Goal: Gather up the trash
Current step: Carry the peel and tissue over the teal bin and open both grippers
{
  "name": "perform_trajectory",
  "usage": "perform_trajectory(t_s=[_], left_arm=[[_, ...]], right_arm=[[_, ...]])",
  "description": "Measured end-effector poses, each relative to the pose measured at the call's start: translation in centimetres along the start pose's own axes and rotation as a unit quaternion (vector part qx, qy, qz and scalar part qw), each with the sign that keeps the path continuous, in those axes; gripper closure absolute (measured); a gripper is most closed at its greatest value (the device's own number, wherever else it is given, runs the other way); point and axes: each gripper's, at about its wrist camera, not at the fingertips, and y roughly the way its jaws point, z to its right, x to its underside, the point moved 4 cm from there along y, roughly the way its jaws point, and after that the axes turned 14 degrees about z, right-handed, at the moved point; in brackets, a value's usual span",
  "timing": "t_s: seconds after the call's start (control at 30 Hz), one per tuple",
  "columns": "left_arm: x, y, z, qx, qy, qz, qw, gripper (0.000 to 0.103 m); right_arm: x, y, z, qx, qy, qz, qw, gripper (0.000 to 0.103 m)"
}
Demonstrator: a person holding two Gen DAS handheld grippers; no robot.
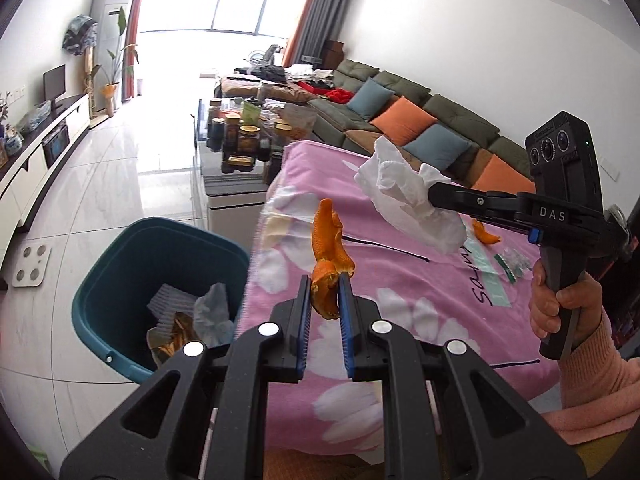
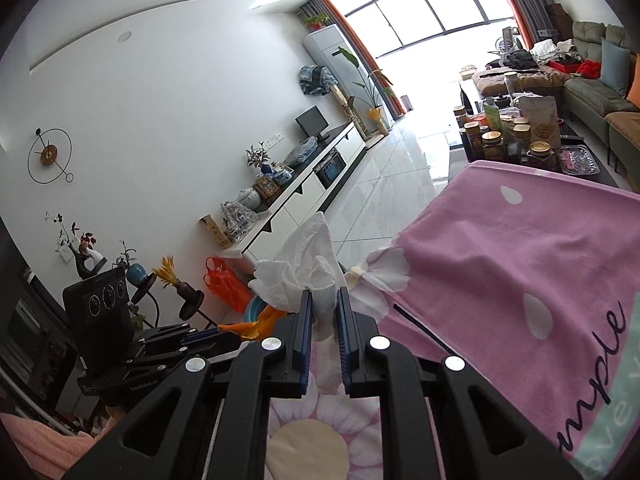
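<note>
My left gripper (image 1: 325,286) is shut on an orange peel (image 1: 330,248) and holds it above the left edge of the table with the pink flowered cloth (image 1: 400,292). A teal trash bin (image 1: 160,280) stands on the floor to the left below it, with paper and peel inside. My right gripper (image 2: 324,300) is shut on a crumpled white tissue (image 2: 300,268); in the left wrist view the tissue (image 1: 404,192) hangs above the cloth. Another orange peel (image 1: 485,234) and a small clear wrapper (image 1: 514,264) lie on the cloth at the right.
A low coffee table (image 1: 240,140) crowded with jars stands beyond the pink table. A green sofa (image 1: 420,120) with cushions runs along the right wall. A white TV cabinet (image 2: 304,196) lines the left wall. A white scale (image 1: 32,260) lies on the tiled floor.
</note>
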Motion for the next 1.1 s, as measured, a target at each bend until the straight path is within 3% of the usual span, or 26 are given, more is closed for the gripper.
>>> perform_trajectory(t_s=[0.53, 0.83, 1.1], left_arm=[[1.4, -0.4, -10.6, -0.107, -0.067, -0.016, 0.9919, 0.089], [3.1, 1.2, -13.8, -0.134, -0.096, -0.036, 0.9857, 0.089], [3.9, 3.1, -15.1, -0.147, -0.114, -0.047, 0.9815, 0.089]], right_arm=[[1.1, 11.6, -5.0, -0.022, -0.033, -0.08, 0.996, 0.091], [3.0, 16.0, -5.5, 0.0, -0.034, -0.12, 0.992, 0.09], [4.5, 18.1, -5.7, 0.016, -0.033, -0.144, 0.989, 0.083]])
